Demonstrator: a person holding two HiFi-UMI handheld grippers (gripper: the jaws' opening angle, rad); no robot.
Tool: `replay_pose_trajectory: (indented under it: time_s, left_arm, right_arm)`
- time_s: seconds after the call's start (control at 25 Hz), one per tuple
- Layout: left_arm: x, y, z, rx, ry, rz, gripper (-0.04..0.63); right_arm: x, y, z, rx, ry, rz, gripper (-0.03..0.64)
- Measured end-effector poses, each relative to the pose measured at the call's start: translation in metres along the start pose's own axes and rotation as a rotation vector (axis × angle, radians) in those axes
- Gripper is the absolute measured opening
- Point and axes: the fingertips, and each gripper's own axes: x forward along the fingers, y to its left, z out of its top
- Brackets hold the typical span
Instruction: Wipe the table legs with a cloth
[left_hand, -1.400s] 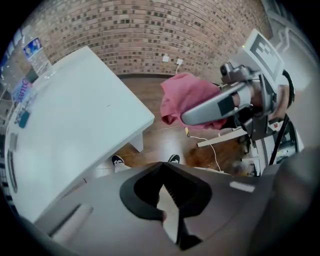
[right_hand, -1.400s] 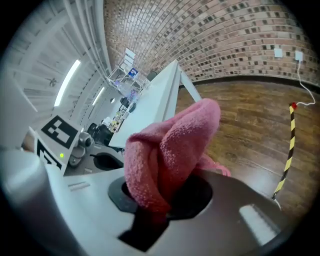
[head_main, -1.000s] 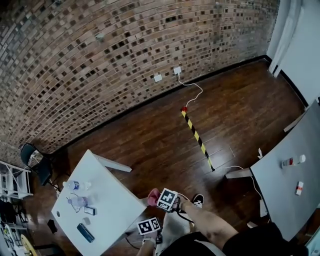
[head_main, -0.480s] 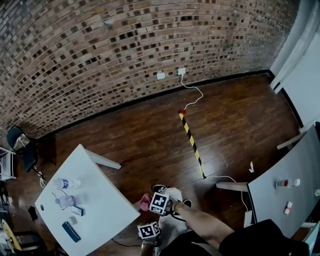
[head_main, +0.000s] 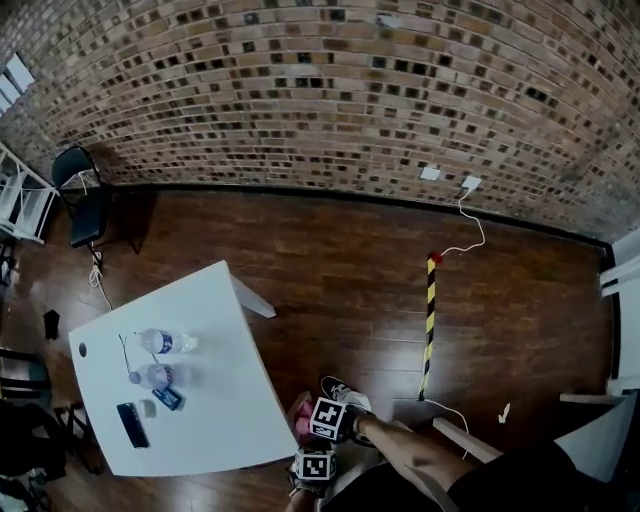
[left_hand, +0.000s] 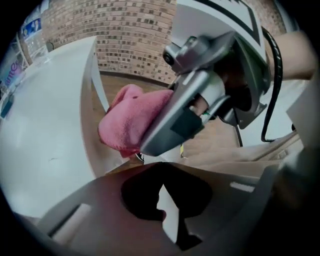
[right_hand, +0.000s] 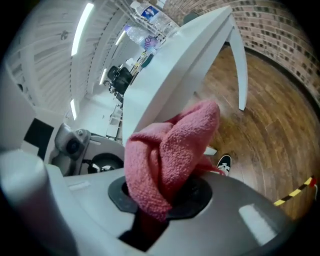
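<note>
**Q:** State of each gripper?
**A:** My right gripper (right_hand: 161, 199) is clamped on the one pink cloth (right_hand: 175, 145), which bunches up out of its jaws. My left gripper (left_hand: 161, 200) carries nothing, and its jaws are drawn to a narrow slit.

**Q:** Location of the cloth?
**A:** Just right of the near right corner of the white table (head_main: 215, 320), off the floor. I cannot tell whether it touches the table. One table leg (head_main: 255, 300) shows at the far corner.

**Q:** Legible writing?
**A:** None. The two bottles (head_main: 165, 343) bear blue labels, but the print is too small to read.

**Q:** Counts?
**A:**
- On the table: two bottles and one dark phone (head_main: 131, 424).
- On the far wall: two white sockets (head_main: 430, 173).
- On the floor, right: one yellow-and-black strip (head_main: 430, 325).
- Far left: one black chair (head_main: 85, 190).
</note>
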Motion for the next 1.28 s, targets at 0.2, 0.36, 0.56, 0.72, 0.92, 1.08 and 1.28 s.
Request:
replay_pose_trajectory:
  time_s: [0.2,0.36,0.56,0.72,0.92,1.08,1.28]
  left_arm:
    - [0.001,0.005,-0.006,-0.154,0.046,-0.027,0.0]
    - [-0.003,0.012,0.005,-0.292,0.021,-0.024,0.0]
    - [-0.001,0.016,0.039,-0.359,0.021,-0.008,0.0]
    - [-0.008,0.023,0.077,-0.523,0.015,0.023,0.0]
    - [-0.015,0.044,0.145,-0.681,-0.062,0.089,0.0]
    - [-0.012,0.06,0.205,-0.678,-0.067,0.108,0.0]
    - [-0.01,0.077,0.25,-0.576,-0.043,0.114,0.0]
  right_arm:
    - [-0.002,-0.009,0.024,-0.064,0.089,0.037,0.074]
    - [-0.006,-0.02,0.043,-0.129,0.154,0.044,0.074]
    - [-0.021,-0.049,0.085,-0.197,0.19,0.059,0.074]
    - [-0.045,-0.075,0.13,-0.237,0.206,0.087,0.074]
    - [-0.074,-0.112,0.19,-0.303,0.217,0.124,0.074]
    - [-0.094,-0.165,0.238,-0.308,0.198,0.103,0.074]
    - [-0.111,-0.21,0.311,-0.265,0.102,0.076,0.074]
